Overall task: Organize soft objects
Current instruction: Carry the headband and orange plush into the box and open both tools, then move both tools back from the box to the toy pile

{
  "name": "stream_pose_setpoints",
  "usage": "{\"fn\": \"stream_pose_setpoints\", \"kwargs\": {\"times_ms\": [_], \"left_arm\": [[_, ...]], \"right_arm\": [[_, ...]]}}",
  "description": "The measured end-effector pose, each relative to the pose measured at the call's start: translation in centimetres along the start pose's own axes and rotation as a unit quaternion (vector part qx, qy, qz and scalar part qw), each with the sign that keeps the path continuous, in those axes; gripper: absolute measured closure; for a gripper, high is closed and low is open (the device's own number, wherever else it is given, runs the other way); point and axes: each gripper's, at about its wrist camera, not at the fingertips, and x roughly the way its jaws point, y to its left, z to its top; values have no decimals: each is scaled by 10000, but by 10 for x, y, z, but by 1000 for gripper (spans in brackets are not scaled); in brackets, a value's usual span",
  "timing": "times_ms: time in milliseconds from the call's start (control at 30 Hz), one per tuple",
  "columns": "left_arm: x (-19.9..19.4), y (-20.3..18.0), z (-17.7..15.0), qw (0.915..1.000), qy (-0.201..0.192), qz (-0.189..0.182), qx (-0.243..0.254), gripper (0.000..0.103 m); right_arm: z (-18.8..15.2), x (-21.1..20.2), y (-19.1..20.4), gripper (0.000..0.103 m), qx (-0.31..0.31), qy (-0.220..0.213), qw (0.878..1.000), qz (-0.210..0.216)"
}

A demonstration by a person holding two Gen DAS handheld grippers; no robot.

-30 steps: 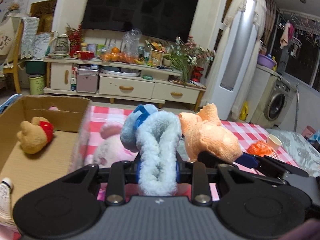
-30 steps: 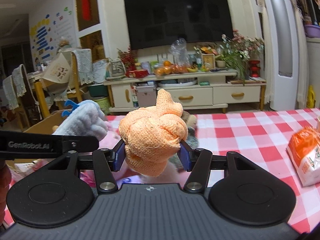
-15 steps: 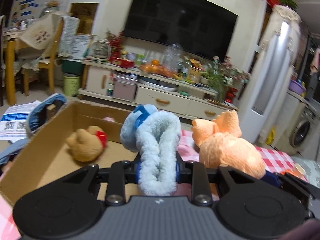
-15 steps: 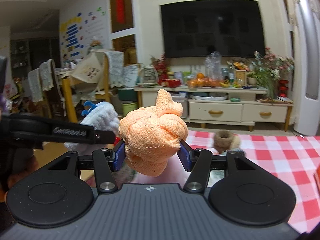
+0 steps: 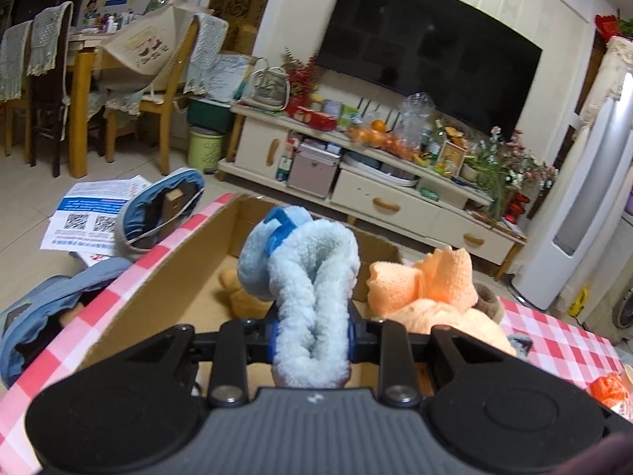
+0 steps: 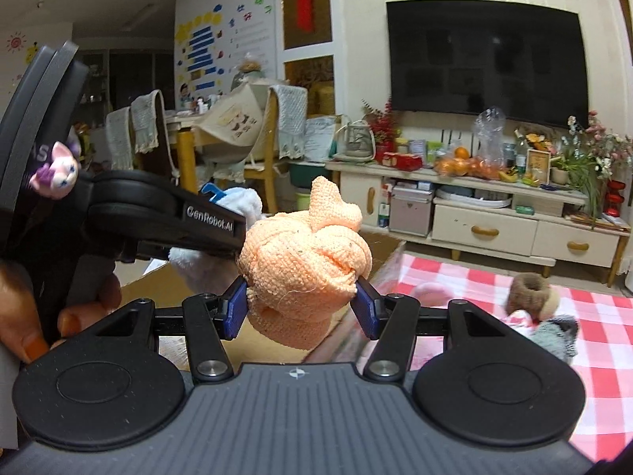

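Observation:
My left gripper (image 5: 311, 334) is shut on a fluffy light-blue soft piece (image 5: 308, 277) with a blue plastic hook, held over the open cardboard box (image 5: 166, 289). A tan plush bear (image 5: 241, 297) lies in the box, mostly hidden behind the blue piece. My right gripper (image 6: 299, 308) is shut on a knotted orange cloth (image 6: 304, 265), which also shows in the left wrist view as the orange cloth (image 5: 427, 289) at the box's right. In the right wrist view the left gripper (image 6: 166, 221) and its blue piece (image 6: 237, 206) sit just left of the orange cloth.
The box stands on a red-and-white checked tablecloth (image 6: 514, 293). A brown-and-grey soft toy (image 6: 538, 308) lies on the cloth to the right. An orange bag (image 5: 609, 390) sits at the far right. Blue-covered chairs (image 5: 158, 209) stand left of the table; a TV cabinet (image 5: 376, 182) is behind.
Both grippers have swung left with their loads, from over the checked cloth to over the cardboard box. The grips are unchanged.

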Motion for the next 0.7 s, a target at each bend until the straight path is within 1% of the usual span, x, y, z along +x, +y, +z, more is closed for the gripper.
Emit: {"fn": "stream_pose_setpoints", "kwargs": {"times_ms": [133,200,267,300,333,367,400,467,500,567,633,700], "left_arm": [[4,7,-1,9999,121,114,4,75],[6,9,-2,9997,203,166,25,72],[11,9,-2,9992,318,249,69,63],[12,10,-2,9989,340,327,75,61],[12,10,-2,9986,348,378,82,57],[12,10,-2,9985,338,413,82,53],[10,10,-2,9985,319,430,80,50],[7,8,-1,9985,232,478,100,33],[6,6,-1,9984,191,506,140,30],[4,2,-1,9982,125,538,236,20],[3,-1,-1,9982,106,528,265,18],[4,-3,-2,9981,107,532,286,17]], "right_arm": [[-5,0,2,33,-66,91,9999,85],[-6,0,5,31,-116,171,9997,129],[-5,3,6,25,-165,286,9993,195],[-6,3,7,21,-193,349,9989,230],[-7,3,9,9,-222,369,9988,222],[-8,2,10,5,-252,367,9988,201],[-8,-1,11,5,-270,337,9989,197],[-7,-8,10,5,-284,316,9989,182],[-6,-9,9,5,-279,305,9990,163],[-5,-16,6,5,-246,265,9993,84],[-5,-23,1,4,-152,242,9996,3],[-7,-31,-3,4,-39,235,9997,-100]]}}
